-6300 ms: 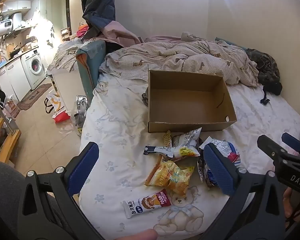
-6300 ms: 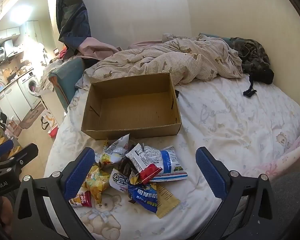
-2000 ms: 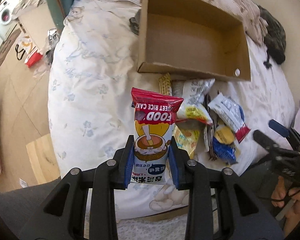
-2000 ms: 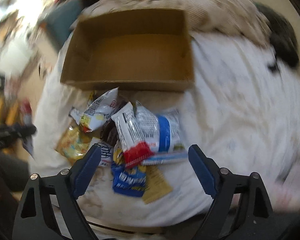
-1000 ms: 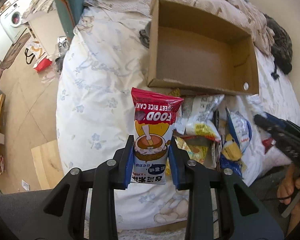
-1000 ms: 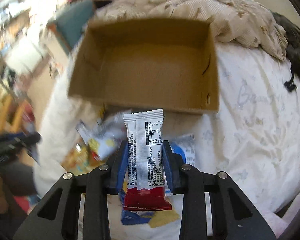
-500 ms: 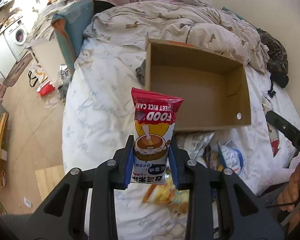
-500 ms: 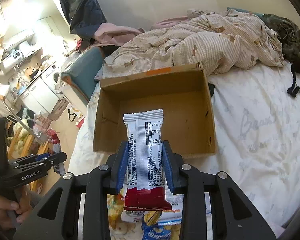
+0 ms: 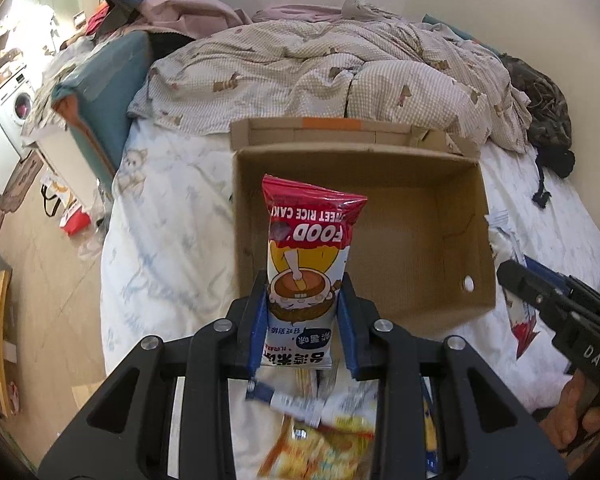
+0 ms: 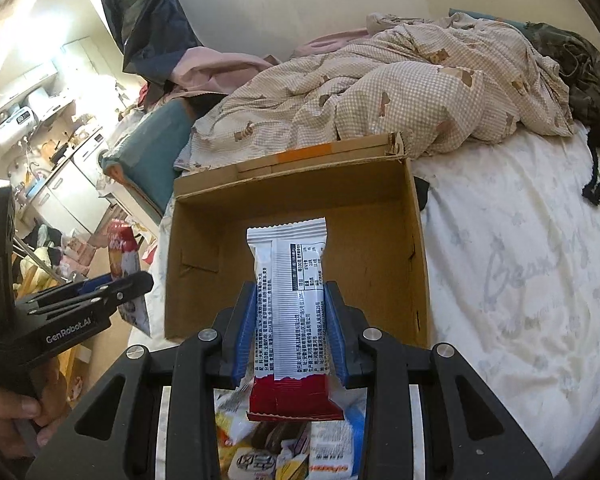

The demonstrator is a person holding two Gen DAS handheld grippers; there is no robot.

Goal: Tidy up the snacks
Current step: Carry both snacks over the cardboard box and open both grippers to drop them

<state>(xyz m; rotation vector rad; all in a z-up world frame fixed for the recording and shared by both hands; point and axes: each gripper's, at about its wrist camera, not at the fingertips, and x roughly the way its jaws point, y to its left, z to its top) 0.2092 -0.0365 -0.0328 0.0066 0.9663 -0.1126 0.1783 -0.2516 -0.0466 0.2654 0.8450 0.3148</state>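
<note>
My left gripper (image 9: 303,292) is shut on a red and white rice cake packet (image 9: 306,264), held upright over the near left part of an open, empty cardboard box (image 9: 412,236). My right gripper (image 10: 290,300) is shut on a white snack bar with a red end (image 10: 288,304), held over the box's near wall (image 10: 300,216). The right gripper also shows at the right of the left wrist view (image 9: 556,304). The left gripper with its packet shows at the left of the right wrist view (image 10: 112,284). Loose snack packets (image 9: 320,436) lie below both grippers (image 10: 292,452).
The box stands on a white bed sheet (image 10: 520,264). A crumpled checked duvet (image 9: 332,64) lies behind the box. A dark garment (image 10: 576,64) lies at the far right. The bed's left edge drops to a floor with bags (image 9: 72,216).
Both grippers have moved forward with their packets, from over the snack pile to over the box's near side. The pile has slid to the bottom of both views.
</note>
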